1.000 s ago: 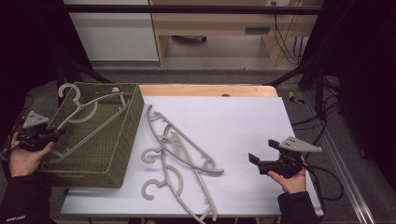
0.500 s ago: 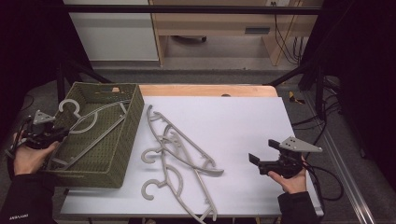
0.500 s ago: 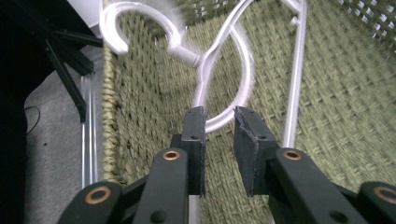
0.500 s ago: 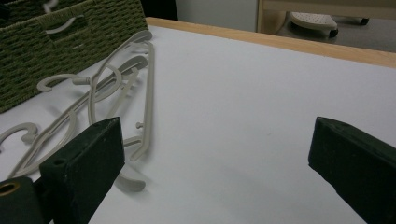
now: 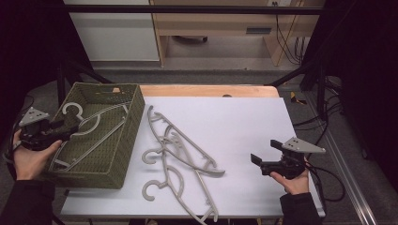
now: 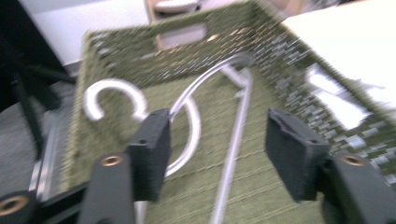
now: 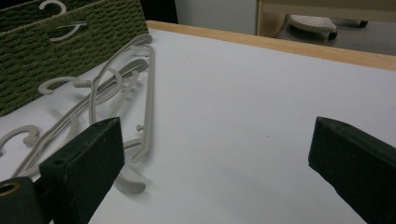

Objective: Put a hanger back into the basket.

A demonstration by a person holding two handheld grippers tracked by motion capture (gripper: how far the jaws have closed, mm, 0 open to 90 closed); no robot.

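Left gripper (image 5: 70,127): far left of the high view, over the basket's left rim; jaws just been opening, now apart, gripping nothing.
Hanger in basket (image 5: 96,123): lying in the green woven basket (image 5: 133,119), just ahead of the left gripper's tips; shaft between the parted jaws in the left gripper view (image 6: 233,144), hook at upper left.
Loose hangers (image 5: 180,157): piled mid-bench (image 5: 244,117), right of the basket.
Right gripper (image 5: 256,159): lower right, jaws wide apart, empty, well clear of the pile.

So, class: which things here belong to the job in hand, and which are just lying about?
In the job:
- hanger in basket
- green woven basket
- loose hangers
- left claw, jaws just opened
- right claw

Lying about:
- cables
- cabinet
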